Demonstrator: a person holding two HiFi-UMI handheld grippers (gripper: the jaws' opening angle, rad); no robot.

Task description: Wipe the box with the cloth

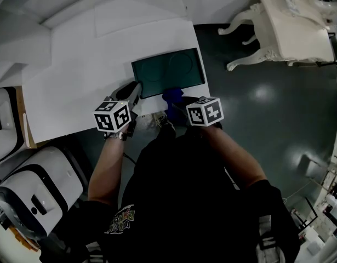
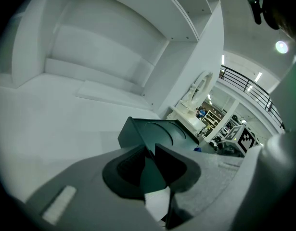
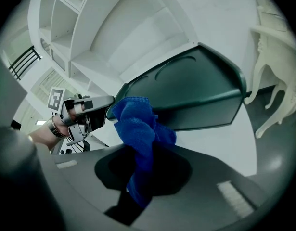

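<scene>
White table (image 1: 75, 75), green box (image 1: 168, 71), blue cloth (image 3: 139, 129)

I'm looking steeply down from the head camera, well above the box (image 1: 168, 72) on the desk (image 1: 75, 75). The left tool (image 2: 150, 150) camera is sitting low, right at the box's near corner, and is facing across its top. The right tool (image 3: 148, 154) camera is facing the box's near edge from close by, past the cloth (image 3: 138, 126). All three views are sharing the box, and each tool camera is also catching the other tool beside it.
</scene>
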